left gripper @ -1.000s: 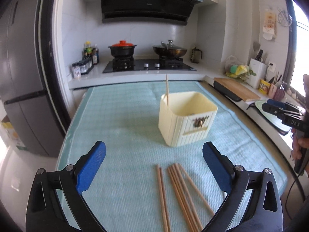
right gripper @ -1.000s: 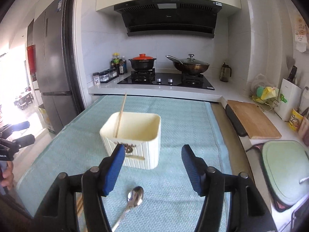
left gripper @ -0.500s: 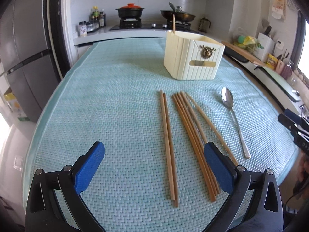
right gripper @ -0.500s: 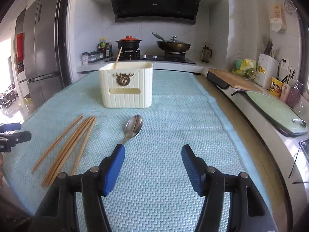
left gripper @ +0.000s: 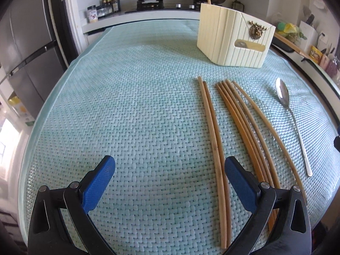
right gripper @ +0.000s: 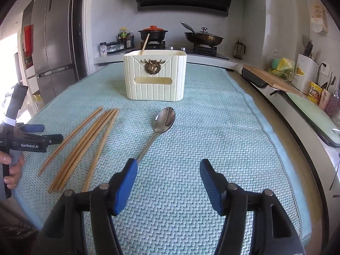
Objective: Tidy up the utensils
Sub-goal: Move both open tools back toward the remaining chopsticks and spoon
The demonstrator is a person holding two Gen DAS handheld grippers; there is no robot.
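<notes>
"GenRobot.AI" is printed on the left claw [right gripper: 51,133]; both it and the right claw [right gripper: 167,174] gape, holding nothing. Chopsticks [left gripper: 214,131] and a spoon [right gripper: 164,120] lie on the tabletop mat [left gripper: 131,106] before the holder [right gripper: 155,76].

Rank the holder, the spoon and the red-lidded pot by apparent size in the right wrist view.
1. Holder, largest.
2. Spoon, long but thin.
3. Red-lidded pot, smallest, though it sits farthest away, so that is apparent only.

Red-lidded pot [right gripper: 153,31] and lidded wok [right gripper: 203,37] seated on hob, grey refrigerator [right gripper: 54,48] positioned at left, wooden cutting board [right gripper: 273,78] laid on right-hand counter
</notes>
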